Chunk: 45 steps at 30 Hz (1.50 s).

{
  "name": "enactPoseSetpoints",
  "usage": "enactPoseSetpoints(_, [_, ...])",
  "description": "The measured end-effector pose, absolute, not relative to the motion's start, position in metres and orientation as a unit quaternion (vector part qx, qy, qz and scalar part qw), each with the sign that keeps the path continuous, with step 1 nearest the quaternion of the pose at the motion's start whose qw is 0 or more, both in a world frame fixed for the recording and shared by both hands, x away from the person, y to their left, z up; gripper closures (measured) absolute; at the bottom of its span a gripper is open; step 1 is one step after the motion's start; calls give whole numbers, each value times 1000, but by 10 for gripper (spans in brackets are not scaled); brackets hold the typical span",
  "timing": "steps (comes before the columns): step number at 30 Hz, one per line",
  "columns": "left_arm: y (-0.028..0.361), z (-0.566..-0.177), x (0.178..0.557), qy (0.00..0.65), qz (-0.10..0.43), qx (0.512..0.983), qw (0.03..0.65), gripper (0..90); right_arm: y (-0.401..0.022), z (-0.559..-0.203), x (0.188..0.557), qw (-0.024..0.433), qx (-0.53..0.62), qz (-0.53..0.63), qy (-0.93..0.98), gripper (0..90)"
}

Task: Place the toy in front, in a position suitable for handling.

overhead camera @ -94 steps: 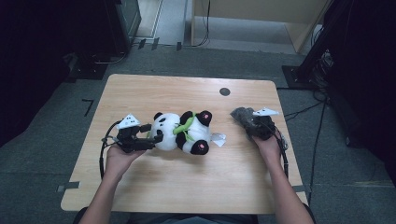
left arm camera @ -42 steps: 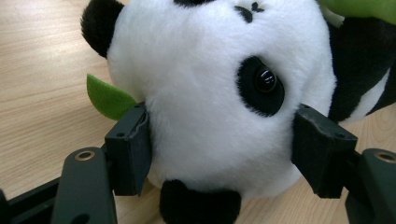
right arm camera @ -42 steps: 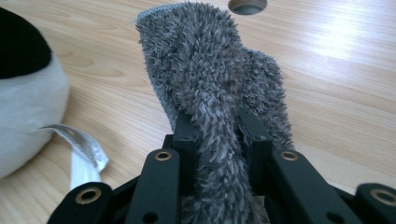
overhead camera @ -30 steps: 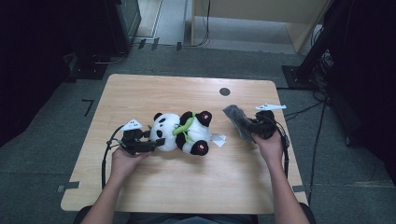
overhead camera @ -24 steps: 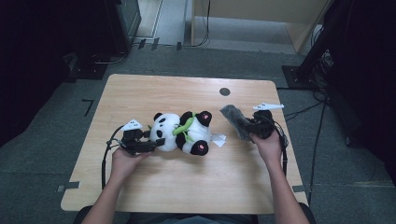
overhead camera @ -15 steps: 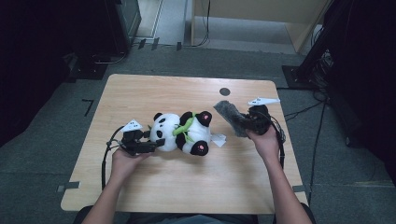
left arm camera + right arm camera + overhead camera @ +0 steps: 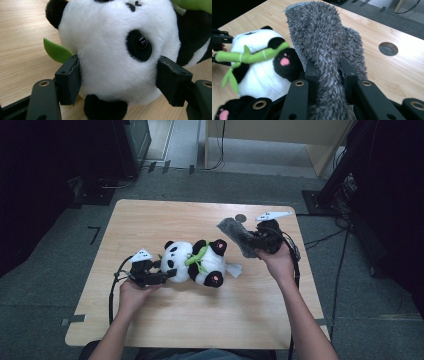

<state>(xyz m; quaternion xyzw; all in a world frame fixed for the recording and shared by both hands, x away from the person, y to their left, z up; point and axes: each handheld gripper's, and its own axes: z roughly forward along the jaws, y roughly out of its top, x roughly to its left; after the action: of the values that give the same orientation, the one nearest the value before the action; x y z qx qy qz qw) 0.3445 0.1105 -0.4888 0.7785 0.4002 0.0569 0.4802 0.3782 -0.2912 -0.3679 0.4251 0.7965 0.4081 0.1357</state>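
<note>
L gripper (image 7: 161, 274) at the left of the table (image 7: 150, 220), low on the wood, jaws pointing right toward the toy. Its jaws stand wide apart w/ the panda plush (image 7: 197, 262) head between them: in the left gripper view the panda plush (image 7: 117, 50) head sits between both black pads, left pad pressed against the white fur by the cheek, right pad touching the fur beside the eye patch. So L is clamped on the head, a wide grip. Green felt leaf (image 7: 56, 51) pokes out just beside the left pad, lying on the wood.

Panda lies on its back mid-table, head toward the L gripper, feet toward the person's right; green bamboo stick (image 7: 249, 57) across its chest, pink paw pads up.

R gripper (image 7: 261, 240) raised above the table's right part, just right of the panda's feet, not touching the toy. Jaws nearly together, pinching a grey fuzzy cloth (image 7: 325, 45); cloth sticks up & forward past the jaw tips, free end hanging over the wood near the round table hole (image 7: 388, 48). In the high view the grey fuzzy cloth (image 7: 232, 231) stretches up-left from the R gripper, clear of the panda
</note>
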Motion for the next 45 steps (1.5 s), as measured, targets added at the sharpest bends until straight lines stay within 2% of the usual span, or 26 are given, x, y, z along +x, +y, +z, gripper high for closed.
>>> enactPoseSetpoints(26, [110, -488, 344, 397, 59, 780, 480, 283, -216, -335, 405, 107, 375, 411, 824, 735])
enactPoseSetpoints(45, [110, -487, 343, 393, 65, 783, 478, 294, -141, -349, 421, 84, 330, 404, 849, 731])
